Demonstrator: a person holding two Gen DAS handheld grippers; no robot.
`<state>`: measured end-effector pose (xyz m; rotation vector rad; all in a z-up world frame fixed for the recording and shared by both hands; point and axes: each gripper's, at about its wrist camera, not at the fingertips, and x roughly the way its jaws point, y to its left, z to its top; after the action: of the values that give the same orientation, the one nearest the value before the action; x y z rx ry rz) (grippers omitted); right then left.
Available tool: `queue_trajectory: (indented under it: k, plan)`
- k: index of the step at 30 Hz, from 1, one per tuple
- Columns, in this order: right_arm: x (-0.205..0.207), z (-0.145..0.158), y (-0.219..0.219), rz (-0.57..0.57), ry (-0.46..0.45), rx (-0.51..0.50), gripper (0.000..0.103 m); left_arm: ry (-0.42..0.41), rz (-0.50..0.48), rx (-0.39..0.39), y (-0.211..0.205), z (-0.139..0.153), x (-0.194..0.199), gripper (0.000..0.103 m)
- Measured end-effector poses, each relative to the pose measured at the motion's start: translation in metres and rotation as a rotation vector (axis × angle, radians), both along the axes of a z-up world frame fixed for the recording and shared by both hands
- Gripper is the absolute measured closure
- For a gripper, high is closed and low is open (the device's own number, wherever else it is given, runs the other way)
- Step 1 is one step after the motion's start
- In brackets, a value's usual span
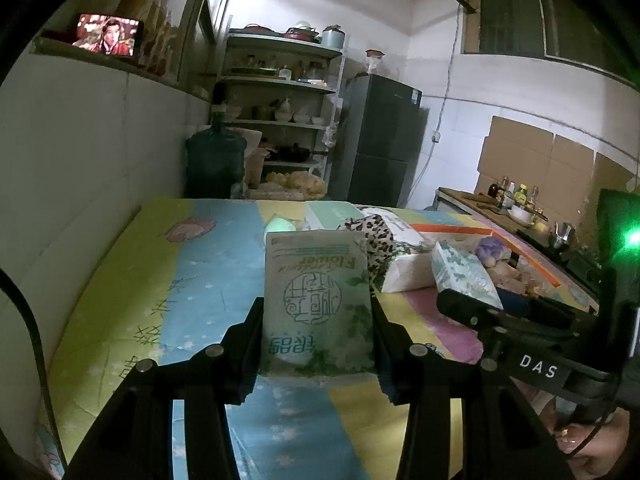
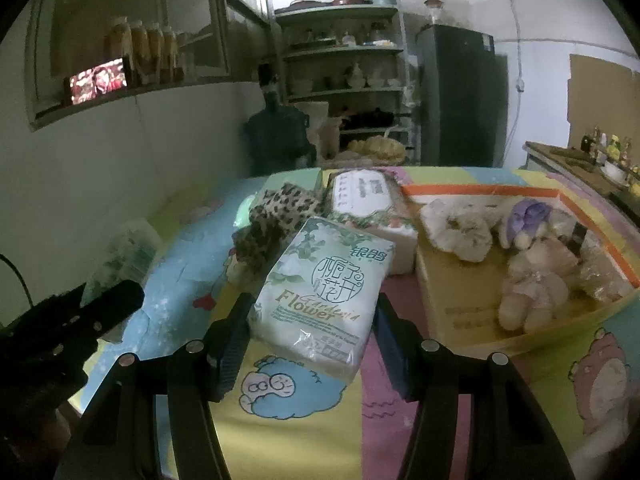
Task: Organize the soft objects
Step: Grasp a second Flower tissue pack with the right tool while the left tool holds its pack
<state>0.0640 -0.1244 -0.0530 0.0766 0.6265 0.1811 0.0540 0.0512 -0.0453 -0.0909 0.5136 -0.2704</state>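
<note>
My left gripper (image 1: 318, 320) is shut on a green-and-white tissue pack (image 1: 318, 300) and holds it upright above the colourful tablecloth (image 1: 168, 280). My right gripper (image 2: 312, 320) is shut on a second tissue pack (image 2: 324, 292) of the same kind, tilted above the cloth; it also shows in the left wrist view (image 1: 466, 274). Behind lie a leopard-print cloth (image 2: 280, 216) and a larger white tissue pack (image 2: 364, 200). A cardboard box (image 2: 460, 300) with an orange rim holds several plush toys (image 2: 532, 280).
A white wall runs along the left of the table. A water jug (image 1: 216, 160), shelves (image 1: 288, 112) and a fridge (image 1: 380, 140) stand behind it. A counter (image 1: 500, 208) with bottles is at the right.
</note>
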Motion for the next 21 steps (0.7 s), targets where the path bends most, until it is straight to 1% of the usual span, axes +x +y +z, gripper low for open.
queue_trajectory:
  k: [10, 21]
  plan:
    - [-0.011, 0.012, -0.021, -0.029, -0.050, 0.021, 0.043, -0.009, -0.024, 0.019, -0.020, 0.004, -0.002, 0.055]
    - [-0.017, 0.020, -0.051, -0.079, -0.083, 0.054, 0.043, -0.020, -0.066, 0.030, -0.048, 0.009, -0.001, 0.055]
